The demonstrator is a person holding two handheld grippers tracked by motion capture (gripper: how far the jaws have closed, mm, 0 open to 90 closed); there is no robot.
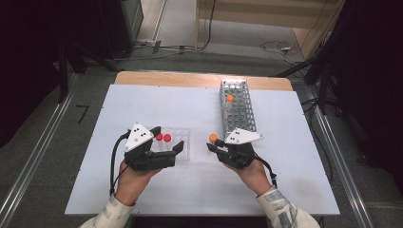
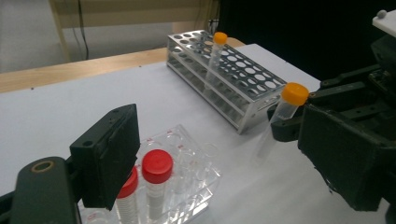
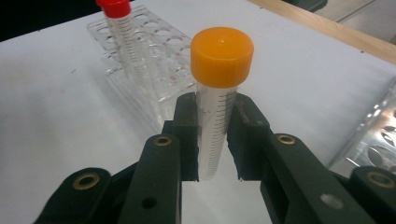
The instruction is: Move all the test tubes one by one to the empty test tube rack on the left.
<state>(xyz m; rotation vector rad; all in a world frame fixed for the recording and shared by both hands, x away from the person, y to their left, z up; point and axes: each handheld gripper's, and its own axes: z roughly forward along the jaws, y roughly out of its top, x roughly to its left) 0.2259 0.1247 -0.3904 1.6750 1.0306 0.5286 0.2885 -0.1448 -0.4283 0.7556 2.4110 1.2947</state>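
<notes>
My right gripper is shut on a clear tube with an orange cap, held upright just above the white table. My left gripper stands open around the near end of a clear plastic rack. Two red-capped tubes stand in that rack, beside the left jaw. A metal rack lies at the back right, with a second orange-capped tube standing in it.
A white sheet covers the table, and a strip of wood shows at its far edge. Cables lie on the floor beyond it. Dark stands flank both sides. The metal rack's near end is close to the right of my right gripper.
</notes>
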